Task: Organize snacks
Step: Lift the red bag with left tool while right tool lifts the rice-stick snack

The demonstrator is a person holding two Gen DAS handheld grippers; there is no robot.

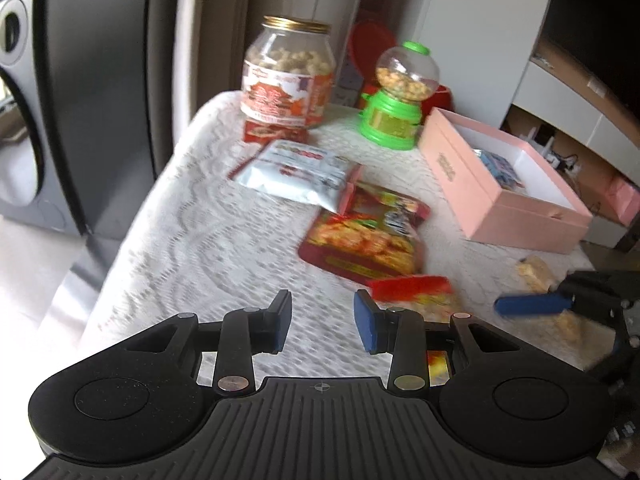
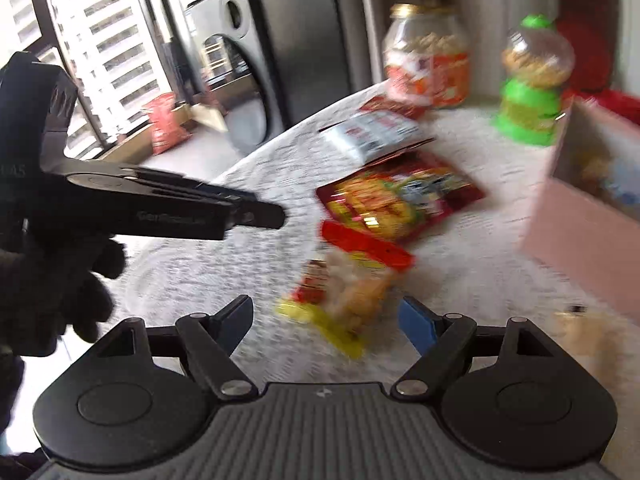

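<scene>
Left wrist view first: at the far left we see a dark speaker (image 1: 24, 120) on the floor beside the table (image 1: 180, 248), which is covered in a white textured cloth. Our left gripper (image 1: 322, 326) hovers low over the near edge with its blue-padded fingers spread and nothing between them. Further back stands one clear jar (image 1: 288, 76) with a gold lid and a red label, part filled with pale puffs, and one small red packet (image 1: 272, 131) lies at its foot. Just in front of that lies one white pouch (image 1: 296, 176), its corner overlapping one large red bag (image 1: 366, 238) printed with golden crisps. Nearer us, one clear packet with a red top (image 1: 412, 290) lies just beside the right finger. To the right at the back stands one green dispenser (image 1: 394, 116) with a clear globe of yellow pieces, then one open pink box (image 1: 502, 188) holding a bluish packet. One pale snack piece (image 1: 534, 274) lies near the right edge, close to the right gripper (image 1: 528, 305), which enters from the side. In the right wrist view, blurred by motion, our right gripper (image 2: 326, 322) has its fingers spread wide, and the clear packet (image 2: 348, 300) lies between them on the cloth, not pinched.
</scene>
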